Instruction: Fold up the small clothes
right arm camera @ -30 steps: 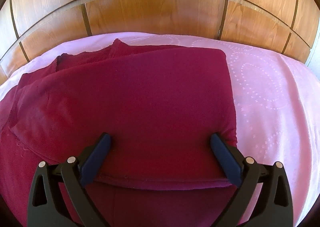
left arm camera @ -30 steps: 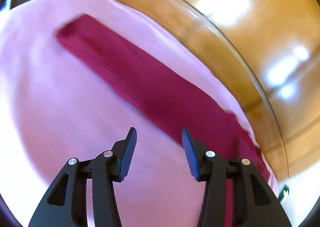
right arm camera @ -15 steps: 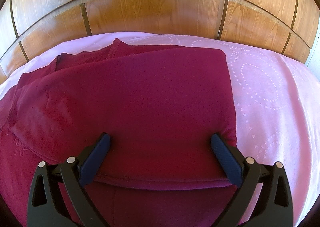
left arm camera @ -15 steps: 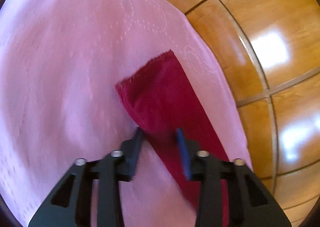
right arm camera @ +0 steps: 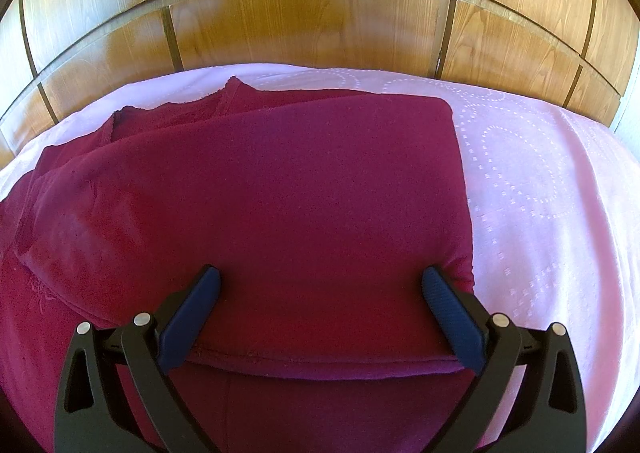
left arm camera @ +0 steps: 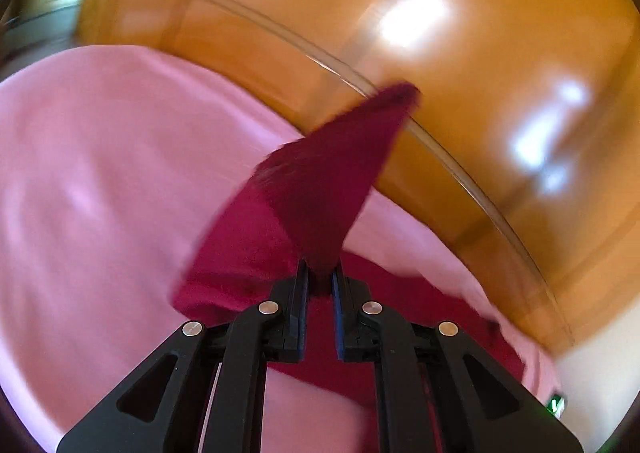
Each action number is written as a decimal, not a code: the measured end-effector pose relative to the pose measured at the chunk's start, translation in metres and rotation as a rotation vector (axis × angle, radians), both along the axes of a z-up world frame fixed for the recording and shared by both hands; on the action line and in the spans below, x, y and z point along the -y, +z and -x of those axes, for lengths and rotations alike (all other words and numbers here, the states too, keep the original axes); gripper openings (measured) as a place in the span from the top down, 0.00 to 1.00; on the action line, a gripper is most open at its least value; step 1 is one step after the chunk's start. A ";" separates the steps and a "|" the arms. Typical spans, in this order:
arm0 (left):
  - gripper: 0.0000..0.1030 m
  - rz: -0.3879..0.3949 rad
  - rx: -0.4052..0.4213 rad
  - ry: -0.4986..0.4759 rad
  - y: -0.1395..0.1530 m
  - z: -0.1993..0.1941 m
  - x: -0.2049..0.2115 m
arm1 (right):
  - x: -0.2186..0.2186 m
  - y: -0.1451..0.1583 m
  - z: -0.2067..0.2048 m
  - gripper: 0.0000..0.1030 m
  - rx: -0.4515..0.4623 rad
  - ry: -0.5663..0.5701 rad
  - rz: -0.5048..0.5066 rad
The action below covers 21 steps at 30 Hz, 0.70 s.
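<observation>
A: Your left wrist view is smeared with motion blur. The wooden panelling (left arm camera: 460, 73) in the upper right is only glare and streaks, and the pink bedspread (left arm camera: 100, 173) shows no pattern there.

B: What can you make out of the cloth?

A: The dark red garment (left arm camera: 320, 189) rises as a pointed flap from the centre of the frame, its tip reaching up against the panelling. Its edges are fuzzy. More of it lies on the bedspread behind your gripper, running off toward the lower right, where I lose it.

B: And my left gripper?

A: Your left gripper (left arm camera: 319, 277) sits at the bottom centre, pointing up the frame, its jaws nearly closed and pinching the base of that flap.

B: The right one?

A: Sharp picture. Your right gripper (right arm camera: 320, 305) is spread wide at the bottom of the frame, gripping nothing; both fingers (right arm camera: 192, 317) are over the folded garment (right arm camera: 280, 193). Whether they touch it, I cannot tell. The garment fills the centre and left and is cut off by the left and bottom edges.

B: Any writing?

A: None readable. There is a faint embroidered mark at the left edge, too small to read. The bedspread (right arm camera: 540, 193) on the right carries dotted circles, with panelling (right arm camera: 312, 21) across the top.
</observation>
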<state>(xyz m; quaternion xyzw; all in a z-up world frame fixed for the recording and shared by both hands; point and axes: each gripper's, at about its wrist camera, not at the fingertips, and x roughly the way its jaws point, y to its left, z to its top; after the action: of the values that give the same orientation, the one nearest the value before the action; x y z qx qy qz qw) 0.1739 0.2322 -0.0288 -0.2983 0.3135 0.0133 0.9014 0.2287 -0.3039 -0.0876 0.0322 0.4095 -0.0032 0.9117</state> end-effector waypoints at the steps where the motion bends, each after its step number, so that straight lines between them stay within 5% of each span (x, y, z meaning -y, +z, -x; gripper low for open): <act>1: 0.91 -0.024 -0.008 -0.045 -0.001 -0.005 0.020 | 0.000 0.000 0.000 0.02 0.000 0.000 -0.001; 6: 0.89 -0.128 -0.075 -0.227 -0.019 -0.021 0.110 | 0.000 0.000 -0.001 0.02 0.001 0.001 -0.005; 11: 0.55 -0.246 -0.114 -0.292 -0.037 -0.011 0.158 | 0.001 -0.001 -0.002 0.02 0.001 0.001 -0.013; 17: 0.55 -0.316 -0.059 -0.282 -0.037 0.044 0.164 | 0.000 0.003 -0.005 0.02 -0.012 0.003 -0.006; 21: 0.55 -0.323 -0.077 -0.286 -0.052 0.069 0.160 | -0.016 0.030 0.003 0.22 0.030 0.069 -0.073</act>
<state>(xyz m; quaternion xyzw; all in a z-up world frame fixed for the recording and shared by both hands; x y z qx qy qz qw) 0.1045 0.0723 -0.0808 -0.1017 0.3805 -0.0535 0.9176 0.2259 -0.2879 -0.0581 0.0511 0.3964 0.0435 0.9156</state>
